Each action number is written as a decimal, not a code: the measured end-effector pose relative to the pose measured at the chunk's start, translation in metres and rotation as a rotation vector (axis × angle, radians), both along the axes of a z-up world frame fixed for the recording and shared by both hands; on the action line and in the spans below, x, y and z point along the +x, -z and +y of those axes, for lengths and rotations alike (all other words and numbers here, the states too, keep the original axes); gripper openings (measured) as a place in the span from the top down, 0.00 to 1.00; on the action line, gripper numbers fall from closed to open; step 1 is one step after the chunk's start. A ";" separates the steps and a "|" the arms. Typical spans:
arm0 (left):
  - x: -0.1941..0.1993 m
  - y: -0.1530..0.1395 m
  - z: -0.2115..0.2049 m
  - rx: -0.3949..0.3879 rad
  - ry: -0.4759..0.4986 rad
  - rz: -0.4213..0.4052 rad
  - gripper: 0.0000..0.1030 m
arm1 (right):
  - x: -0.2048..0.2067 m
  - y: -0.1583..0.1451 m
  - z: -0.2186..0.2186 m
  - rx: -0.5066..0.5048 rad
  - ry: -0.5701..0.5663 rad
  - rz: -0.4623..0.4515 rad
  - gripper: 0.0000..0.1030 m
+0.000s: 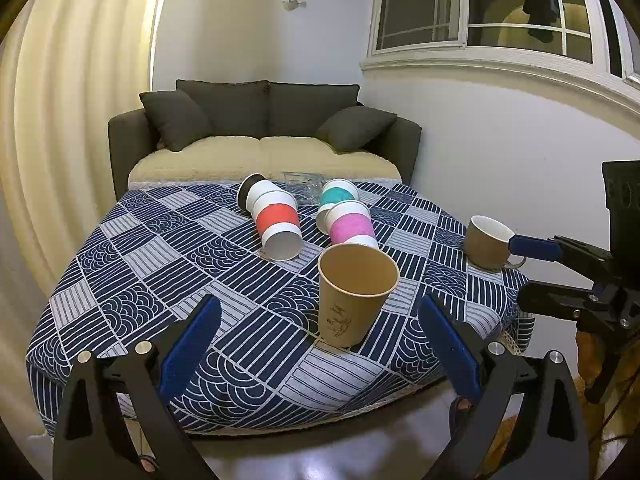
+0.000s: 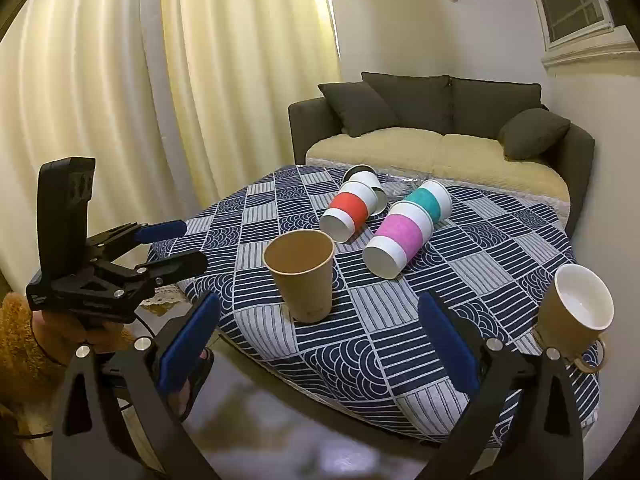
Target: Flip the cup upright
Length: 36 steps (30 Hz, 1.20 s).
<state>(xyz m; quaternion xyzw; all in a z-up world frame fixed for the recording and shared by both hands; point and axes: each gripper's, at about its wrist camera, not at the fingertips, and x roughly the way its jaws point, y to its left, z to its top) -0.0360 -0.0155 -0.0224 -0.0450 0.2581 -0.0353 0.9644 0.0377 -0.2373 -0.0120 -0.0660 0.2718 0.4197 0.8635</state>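
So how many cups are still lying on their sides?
4: the red-banded cup, the black-and-white cup behind it, the pink-banded cup and the teal-banded cup behind that. More may be hidden.

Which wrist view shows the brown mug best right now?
The right wrist view: the brown mug is near, tipped, white inside and handle visible. In the left wrist view the mug is smaller, partly covered by the right gripper.
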 end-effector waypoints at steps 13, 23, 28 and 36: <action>0.002 0.003 0.000 0.001 0.003 0.017 0.07 | 0.002 0.000 0.005 -0.003 -0.011 0.003 0.05; 0.003 0.003 0.000 0.001 0.009 0.026 0.07 | 0.003 0.002 0.006 -0.006 -0.010 0.009 0.05; 0.003 0.003 0.001 -0.003 0.006 0.028 0.07 | 0.004 0.003 0.007 -0.008 -0.011 0.009 0.05; 0.004 0.004 0.001 -0.004 0.008 0.033 0.07 | 0.004 0.005 0.008 -0.015 -0.010 0.011 0.05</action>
